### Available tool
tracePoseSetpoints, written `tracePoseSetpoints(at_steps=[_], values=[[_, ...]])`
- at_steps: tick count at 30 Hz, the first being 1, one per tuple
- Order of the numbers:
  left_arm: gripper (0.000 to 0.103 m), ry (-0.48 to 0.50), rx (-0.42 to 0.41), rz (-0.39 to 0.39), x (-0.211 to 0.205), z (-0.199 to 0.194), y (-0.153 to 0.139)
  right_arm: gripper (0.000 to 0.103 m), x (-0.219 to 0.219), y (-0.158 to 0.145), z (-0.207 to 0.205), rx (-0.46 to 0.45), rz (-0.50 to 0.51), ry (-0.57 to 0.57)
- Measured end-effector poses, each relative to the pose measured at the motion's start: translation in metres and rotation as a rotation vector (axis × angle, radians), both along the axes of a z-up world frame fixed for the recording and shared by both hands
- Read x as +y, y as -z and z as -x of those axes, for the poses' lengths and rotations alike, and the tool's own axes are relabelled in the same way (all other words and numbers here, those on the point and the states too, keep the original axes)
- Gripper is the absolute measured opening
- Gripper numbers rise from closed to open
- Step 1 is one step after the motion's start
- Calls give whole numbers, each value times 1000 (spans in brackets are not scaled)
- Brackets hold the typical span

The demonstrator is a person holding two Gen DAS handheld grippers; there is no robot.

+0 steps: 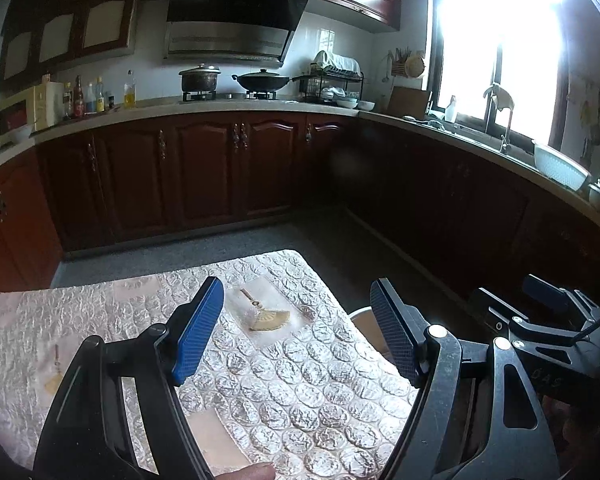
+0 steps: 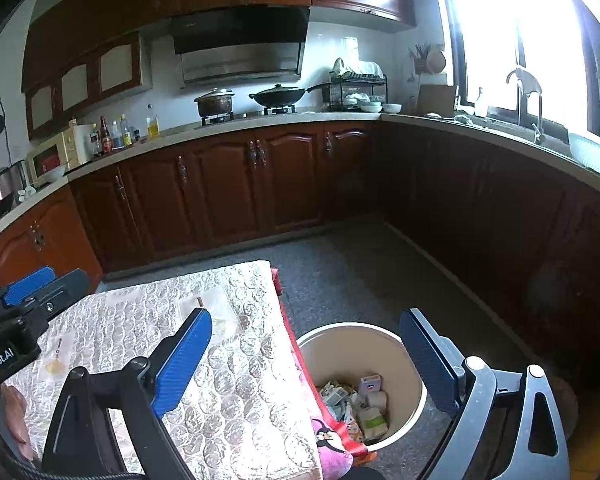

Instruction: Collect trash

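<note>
Left gripper [image 1: 296, 332] with blue-padded jaws spread wide and empty above the silvery bubble-textured tablecloth [image 1: 300, 400]; right gripper [image 2: 304, 356] likewise wide apart, gripping nothing. At five o'clock from the table's corner, on the grey floor, round beige waste bin [image 2: 414, 360]. Inside the bin, crumpled wrappers and small cartons [image 2: 360, 404], heaped at its bottom.

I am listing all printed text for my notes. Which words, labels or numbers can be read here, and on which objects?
"nRobot.AI", cut off at the picture's edge: left hand-held gripper body.
"DAS", faint: right hand-held gripper body.
Packets in the bin and bottles on the counter: too small to read.
</note>
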State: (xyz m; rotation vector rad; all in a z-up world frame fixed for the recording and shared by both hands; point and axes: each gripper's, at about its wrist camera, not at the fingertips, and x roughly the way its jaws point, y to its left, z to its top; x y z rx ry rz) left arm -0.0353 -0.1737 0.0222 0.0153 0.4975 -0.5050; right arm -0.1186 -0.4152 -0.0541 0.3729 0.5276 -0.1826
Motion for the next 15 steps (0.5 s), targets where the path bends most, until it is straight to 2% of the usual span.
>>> tracePoseSetpoints(at_steps=[15], values=[[75, -22, -14, -21, -3, 2, 0, 94, 2, -2, 3, -29, 20, 1]])
